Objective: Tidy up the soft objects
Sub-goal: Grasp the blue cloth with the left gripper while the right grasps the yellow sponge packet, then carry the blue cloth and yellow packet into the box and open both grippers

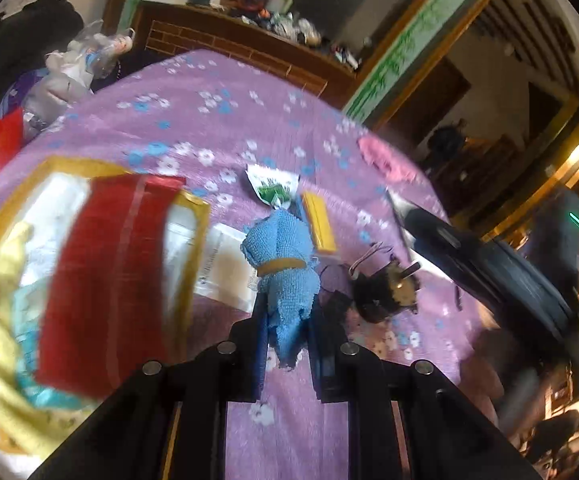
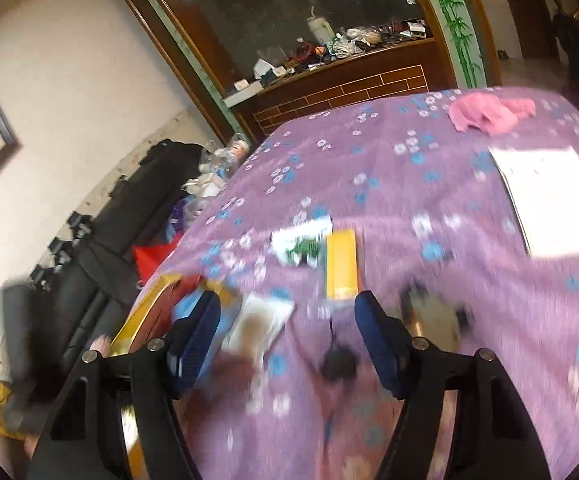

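My left gripper (image 1: 287, 316) is shut on a rolled blue towel (image 1: 285, 268) bound with a tan band, held above the purple flowered tablecloth (image 1: 217, 120). A gold-rimmed box (image 1: 85, 264) with a red flap lies to its left, with yellow and teal cloths inside. A pink cloth (image 1: 387, 158) lies at the table's far right; it also shows in the right wrist view (image 2: 485, 114). My right gripper (image 2: 289, 320) is open and empty above the table, near the yellow box (image 2: 341, 264). The box's gold rim (image 2: 137, 320) shows at its left.
A yellow box (image 1: 321, 220), a green-and-white packet (image 1: 273, 186), a white packet (image 1: 225, 268) and a dark wired gadget (image 1: 381, 284) lie on the table. A white paper (image 2: 549, 196) lies at right. A black sofa (image 2: 101, 240) and a cluttered wooden counter (image 2: 349, 76) stand beyond.
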Demonstrator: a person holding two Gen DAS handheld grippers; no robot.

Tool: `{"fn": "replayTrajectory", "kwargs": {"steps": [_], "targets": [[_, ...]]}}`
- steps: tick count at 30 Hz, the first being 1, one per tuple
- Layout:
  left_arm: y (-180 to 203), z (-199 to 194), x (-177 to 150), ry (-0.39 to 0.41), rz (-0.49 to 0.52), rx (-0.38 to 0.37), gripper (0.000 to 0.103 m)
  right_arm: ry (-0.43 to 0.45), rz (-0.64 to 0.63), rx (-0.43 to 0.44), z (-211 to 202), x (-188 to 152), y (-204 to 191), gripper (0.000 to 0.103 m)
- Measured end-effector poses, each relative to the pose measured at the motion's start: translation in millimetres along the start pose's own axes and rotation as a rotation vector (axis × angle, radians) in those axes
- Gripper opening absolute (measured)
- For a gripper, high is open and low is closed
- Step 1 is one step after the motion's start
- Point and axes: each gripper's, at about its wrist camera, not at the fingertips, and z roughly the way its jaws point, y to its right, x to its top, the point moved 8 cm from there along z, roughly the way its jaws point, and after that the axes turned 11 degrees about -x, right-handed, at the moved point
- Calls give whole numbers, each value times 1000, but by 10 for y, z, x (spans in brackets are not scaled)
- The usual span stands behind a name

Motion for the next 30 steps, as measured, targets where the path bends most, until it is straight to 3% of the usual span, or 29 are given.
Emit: {"fn": "replayTrajectory", "kwargs": {"steps": [5, 8, 13, 15, 18, 20, 21, 22, 30], "targets": [[-82, -359, 7, 33, -1, 7, 16, -77, 5, -151, 651, 284, -70, 70], [-137, -450, -26, 35, -8, 0, 16, -142, -34, -253, 1045, 279, -71, 70], [-234, -560, -29, 53, -9, 12, 16, -167, -85, -456, 1301, 194, 107, 69], [-262, -611, -32, 59, -6, 11, 16, -213, -79, -500, 1433, 101, 201, 69], [-315, -657, -38, 63, -9, 21, 16, -240, -114, -537, 1560, -5, 241, 62], [-331, -679, -51, 63, -13, 20, 16, -227, -126, -553, 1532, 0, 236, 52], [-339, -693, -56, 64, -14, 24, 16, -219, -123, -571, 1500, 9, 260, 39], [-332, -703, -56, 65, -14, 22, 16, -213, -116, -578, 1480, 24, 283, 35], [-218, -662, -37, 69, 9, 33, 16, -191, -14, -455, 1020, -25, 260, 33]]}}
